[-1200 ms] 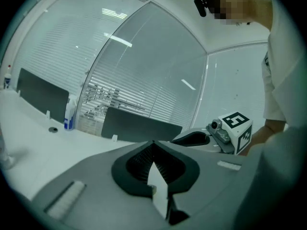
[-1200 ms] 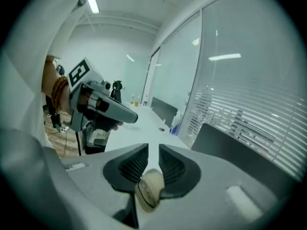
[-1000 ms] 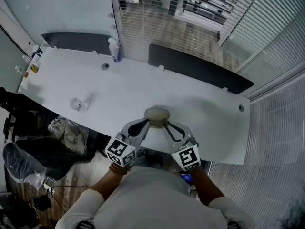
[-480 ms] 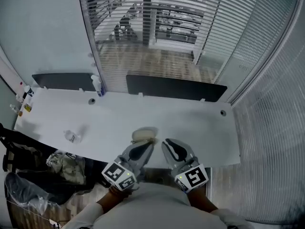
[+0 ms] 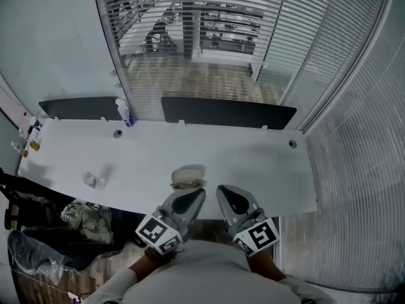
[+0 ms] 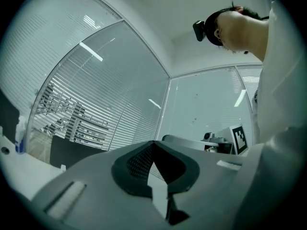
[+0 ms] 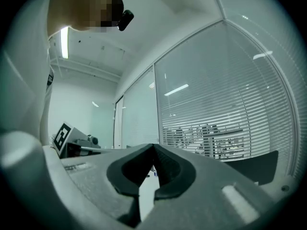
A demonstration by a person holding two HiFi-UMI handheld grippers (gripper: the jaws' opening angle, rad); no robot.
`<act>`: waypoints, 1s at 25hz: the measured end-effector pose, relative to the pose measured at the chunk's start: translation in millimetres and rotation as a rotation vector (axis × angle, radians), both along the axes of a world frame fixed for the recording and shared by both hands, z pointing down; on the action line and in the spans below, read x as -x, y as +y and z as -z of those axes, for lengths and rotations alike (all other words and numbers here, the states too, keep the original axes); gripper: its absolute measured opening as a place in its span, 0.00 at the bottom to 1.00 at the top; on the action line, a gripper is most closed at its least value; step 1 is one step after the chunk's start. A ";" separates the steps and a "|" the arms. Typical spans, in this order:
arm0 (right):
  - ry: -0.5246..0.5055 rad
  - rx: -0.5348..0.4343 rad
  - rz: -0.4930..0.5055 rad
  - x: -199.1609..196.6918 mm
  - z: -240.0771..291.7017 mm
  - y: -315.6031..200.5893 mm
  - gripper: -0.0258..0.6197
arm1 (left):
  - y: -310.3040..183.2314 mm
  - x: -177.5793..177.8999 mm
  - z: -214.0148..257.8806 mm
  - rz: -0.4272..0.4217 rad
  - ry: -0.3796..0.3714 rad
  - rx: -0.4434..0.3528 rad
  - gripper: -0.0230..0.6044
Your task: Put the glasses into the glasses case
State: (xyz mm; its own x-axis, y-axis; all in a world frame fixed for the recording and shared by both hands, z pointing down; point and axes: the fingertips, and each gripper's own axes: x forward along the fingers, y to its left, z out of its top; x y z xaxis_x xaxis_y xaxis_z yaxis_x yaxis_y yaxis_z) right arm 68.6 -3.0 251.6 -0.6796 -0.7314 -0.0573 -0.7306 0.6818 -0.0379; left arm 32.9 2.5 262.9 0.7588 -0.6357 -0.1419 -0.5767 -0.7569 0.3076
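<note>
A beige oval glasses case (image 5: 188, 175) lies on the white table (image 5: 266, 170) near its front edge, with a darker strip along its near side. I cannot make out the glasses themselves. My left gripper (image 5: 195, 196) hangs just short of the case, close to my body, and holds nothing. My right gripper (image 5: 225, 192) is beside it, to the right of the case, also holding nothing. In the left gripper view the left gripper (image 6: 153, 143) has its tips together, pointing at the glass wall. In the right gripper view the right gripper (image 7: 153, 146) is shut too.
A small crumpled clear item (image 5: 93, 180) lies on the table's left part. At the back edge stand a spray bottle (image 5: 122, 111) and two dark panels (image 5: 226, 112). Small bottles (image 5: 28, 132) sit at the far left. Bags (image 5: 88, 220) lie on the floor at the left.
Both grippers let go of the case's sides and drew back and up toward my body. The right jaws closed. The case stays on the table.
</note>
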 end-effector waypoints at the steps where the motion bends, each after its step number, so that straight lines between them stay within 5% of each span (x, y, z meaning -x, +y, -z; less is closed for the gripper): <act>1: -0.016 0.008 0.003 -1.1 0.6 -1.6 0.04 | -0.5 -0.1 -0.2 0.000 0.000 0.001 0.04; 25: -0.056 0.001 0.019 -6.9 5.7 -9.8 0.04 | -11.2 -4.2 -1.8 0.004 -0.003 0.012 0.04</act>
State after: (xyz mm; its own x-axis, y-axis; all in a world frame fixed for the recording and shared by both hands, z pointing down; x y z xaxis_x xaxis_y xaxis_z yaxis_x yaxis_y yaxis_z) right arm 75.5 -12.8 245.9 -0.6892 -0.7183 -0.0951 -0.7141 0.6956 -0.0788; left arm 37.1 -8.7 264.7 0.7565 -0.6405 -0.1321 -0.5806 -0.7507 0.3153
